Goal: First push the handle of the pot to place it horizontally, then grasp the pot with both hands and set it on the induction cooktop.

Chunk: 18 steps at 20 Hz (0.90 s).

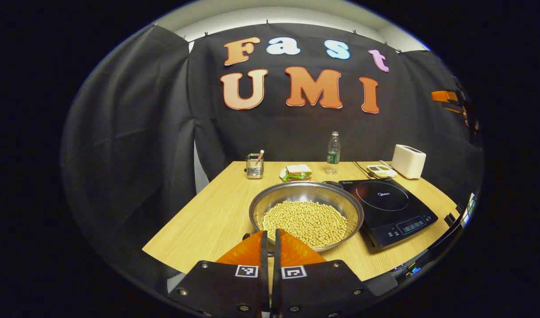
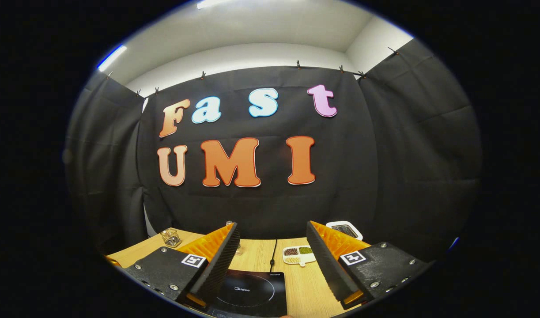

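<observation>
Left gripper (image 1: 270, 234) sits low at the near edge of the pot (image 1: 306, 215), its two fingers drawn together with only a thin slit between them and nothing visibly caught there. Their tips lie at the pot's near rim (whether they actually touch the metal, I cannot tell). The pot is a wide, shallow steel one, filled with pale beans (image 1: 306, 222), and it rests on the wooden surface (image 1: 208, 221) just left of the induction cooktop (image 1: 391, 207), its right rim very close to the cooktop's edge. A dark stub shows at the pot's far rim, too small to make out.

Farther back on the surface stand a wire holder (image 1: 254, 165), a sandwich (image 1: 298, 172), a plastic bottle (image 1: 333, 153), a small divided dish (image 1: 381, 171) and a white toaster (image 1: 408, 160).

Right gripper (image 2: 272, 247) is held spread wide, fingers well apart and holding nothing, raised over the induction cooktop (image 2: 252, 293), whose cord (image 2: 274, 254) runs back between the fingers. Beyond them in the right gripper view are the divided dish (image 2: 298, 254), the wire holder (image 2: 170, 237) and the toaster (image 2: 345, 229).
</observation>
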Tool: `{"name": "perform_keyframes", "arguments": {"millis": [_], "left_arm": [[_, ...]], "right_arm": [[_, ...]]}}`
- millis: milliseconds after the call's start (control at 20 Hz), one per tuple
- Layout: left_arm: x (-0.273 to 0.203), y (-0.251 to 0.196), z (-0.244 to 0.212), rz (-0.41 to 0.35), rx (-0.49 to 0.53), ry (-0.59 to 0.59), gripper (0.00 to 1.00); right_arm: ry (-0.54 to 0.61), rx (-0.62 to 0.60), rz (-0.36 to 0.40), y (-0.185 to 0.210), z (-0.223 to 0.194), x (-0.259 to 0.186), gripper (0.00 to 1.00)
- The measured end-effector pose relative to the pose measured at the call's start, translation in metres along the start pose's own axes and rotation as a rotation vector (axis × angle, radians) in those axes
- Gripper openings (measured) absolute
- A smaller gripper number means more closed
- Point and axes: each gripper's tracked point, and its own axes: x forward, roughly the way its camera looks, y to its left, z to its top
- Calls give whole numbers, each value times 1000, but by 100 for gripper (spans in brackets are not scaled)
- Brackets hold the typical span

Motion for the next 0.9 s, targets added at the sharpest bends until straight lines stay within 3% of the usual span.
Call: {"name": "perform_keyframes", "arguments": {"millis": [450,900], "left_arm": [[13,-14,-67,-44,-78,159,4],[41,-7,-94,-38,-125,233,4]], "right_arm": [[42,-5,23,13,-17,10,95],[55,7,21,21,-31,21,95]]}}
